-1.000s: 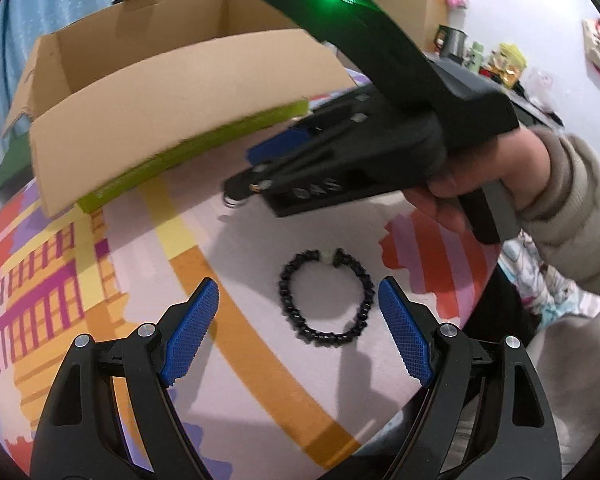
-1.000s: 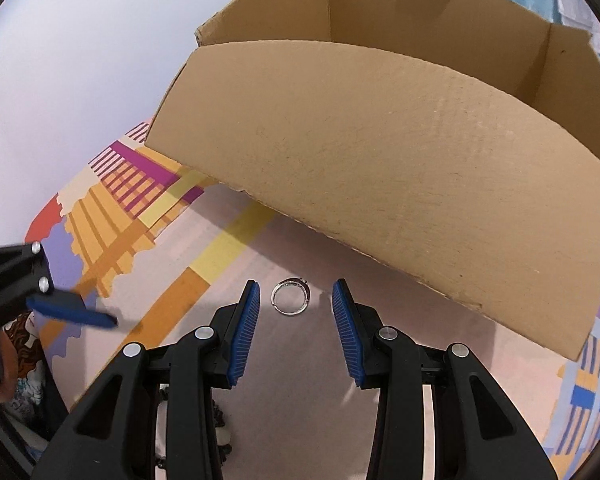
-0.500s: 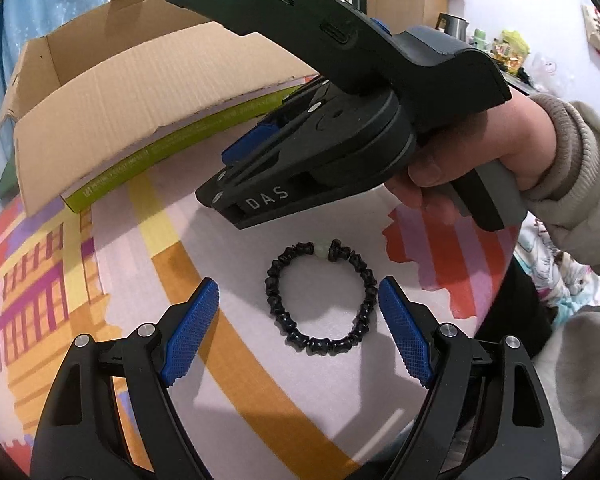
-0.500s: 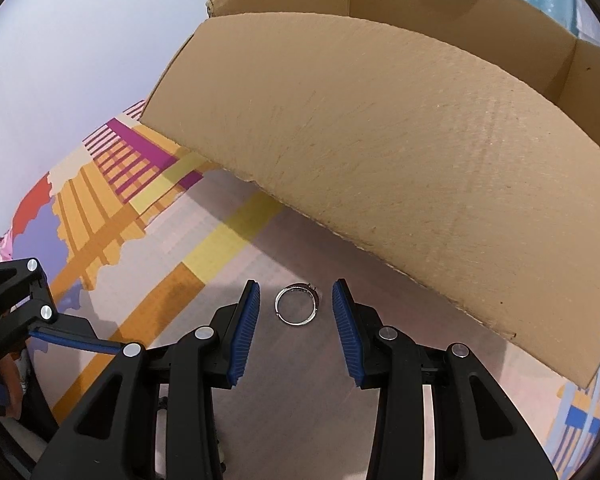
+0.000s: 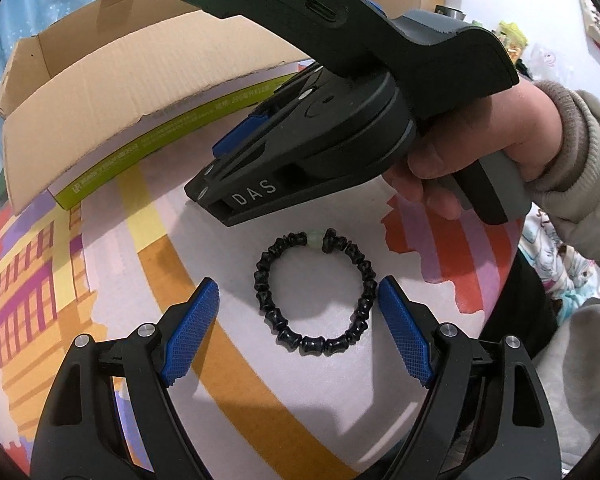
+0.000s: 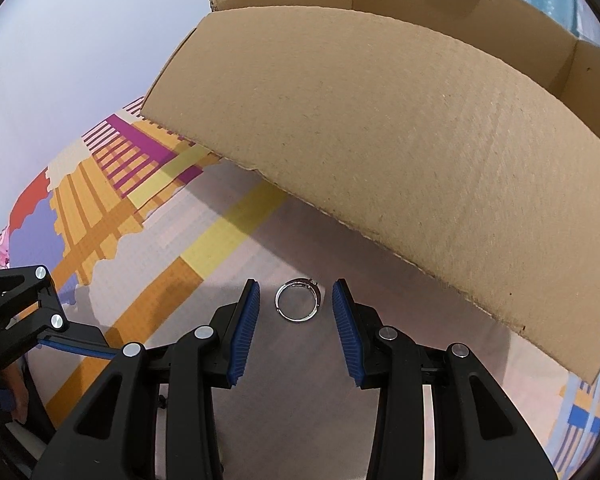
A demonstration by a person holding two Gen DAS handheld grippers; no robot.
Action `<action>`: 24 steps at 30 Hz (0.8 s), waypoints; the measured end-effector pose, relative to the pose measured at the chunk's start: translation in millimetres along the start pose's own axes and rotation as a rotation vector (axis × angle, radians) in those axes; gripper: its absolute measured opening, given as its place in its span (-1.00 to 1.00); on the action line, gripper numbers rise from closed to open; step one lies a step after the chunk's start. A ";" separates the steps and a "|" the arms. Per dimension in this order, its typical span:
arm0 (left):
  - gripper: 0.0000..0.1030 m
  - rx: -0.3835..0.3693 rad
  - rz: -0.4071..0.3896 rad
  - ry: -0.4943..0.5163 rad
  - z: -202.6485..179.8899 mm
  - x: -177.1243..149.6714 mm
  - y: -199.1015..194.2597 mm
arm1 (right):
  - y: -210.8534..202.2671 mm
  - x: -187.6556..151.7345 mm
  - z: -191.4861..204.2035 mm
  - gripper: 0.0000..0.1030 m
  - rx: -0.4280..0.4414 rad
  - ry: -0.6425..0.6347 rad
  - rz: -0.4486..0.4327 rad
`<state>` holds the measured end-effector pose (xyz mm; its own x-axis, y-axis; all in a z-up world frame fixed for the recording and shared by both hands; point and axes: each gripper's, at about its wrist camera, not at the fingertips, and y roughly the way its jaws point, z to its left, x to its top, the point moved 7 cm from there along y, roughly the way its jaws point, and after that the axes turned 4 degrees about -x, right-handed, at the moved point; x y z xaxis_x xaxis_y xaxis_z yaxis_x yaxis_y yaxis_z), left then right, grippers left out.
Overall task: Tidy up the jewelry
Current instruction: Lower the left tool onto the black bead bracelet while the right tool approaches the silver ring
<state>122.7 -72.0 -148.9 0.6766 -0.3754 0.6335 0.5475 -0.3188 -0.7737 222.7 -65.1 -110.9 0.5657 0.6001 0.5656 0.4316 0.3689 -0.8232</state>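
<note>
1. Left gripper, black frame with blue ribbed pads: it is hovering low over the table with its fingers spread wide and gripping nothing. The right pad is sitting just beside the bracelet's outer edge; whether it is touching cannot be told.

2. Black beaded bracelet with one pale green bead: it is lying flat and round on the patterned cloth, between the left gripper's two pads, nearer the right one.

3. Right gripper, same make: it is poised over the table with its fingers parted and holding nothing. In the left wrist view its body is reaching across above the bracelet, carried in the person's right hand.

4. Thin silver ring: it is resting flat on the cloth, centred in the gap between the right gripper's pads, touching neither.

5. Open brown cardboard box: it is standing beyond both pieces, its front flap hanging out over the table above the ring. Its contents are not showing.

6. Multicoloured patterned tablecloth: it is covering the table under everything.

7. Progress, as judged: both pieces are still lying loose on the table and neither is being grasped, so the sorting appears barely begun. Remaining: closing on each piece, lifting it, and stowing it, presumably in the box.
</note>
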 end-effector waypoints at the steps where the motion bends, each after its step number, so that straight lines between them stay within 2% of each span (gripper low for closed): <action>1: 0.53 -0.004 -0.003 -0.006 -0.6 -0.7 1.7 | 0.0 -0.4 -0.3 -0.26 0.004 0.002 -0.003; 5: 0.52 -0.005 -0.024 -0.002 0.1 -2.2 3.0 | -1.8 -1.7 -2.4 -0.27 0.008 0.007 -0.015; 8: 0.38 -0.017 -0.036 0.009 -1.7 -2.9 0.7 | -2.9 -2.5 -1.8 -0.31 0.004 0.007 -0.026; 12: 0.13 -0.034 -0.046 0.025 -6.6 -2.8 -1.1 | -4.3 -3.0 0.1 -0.40 0.008 0.006 -0.035; 14: -0.03 -0.034 -0.050 0.026 -7.9 -2.3 -1.7 | -4.6 -2.9 1.8 -0.44 0.009 0.005 -0.039; 16: -0.27 -0.031 -0.053 0.022 -6.4 -1.7 -2.4 | -4.8 -2.9 3.0 -0.46 0.013 0.005 -0.041; 17: -0.32 -0.032 -0.053 0.021 -6.0 -1.6 -2.7 | -4.8 -2.8 3.3 -0.48 0.016 0.008 -0.041; 19: -0.37 -0.031 -0.053 0.015 -4.7 -1.1 -3.3 | -5.3 -3.2 3.3 -0.50 0.020 0.011 -0.042; 24: -0.36 -0.032 -0.048 0.013 -0.2 -0.3 -5.5 | -6.0 -3.9 3.3 -0.51 0.024 0.014 -0.043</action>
<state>119.4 -70.4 -144.8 0.6432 -0.3700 0.6703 0.5633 -0.3643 -0.7416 215.7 -67.3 -108.3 0.5571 0.5733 0.6008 0.4389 0.4109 -0.7991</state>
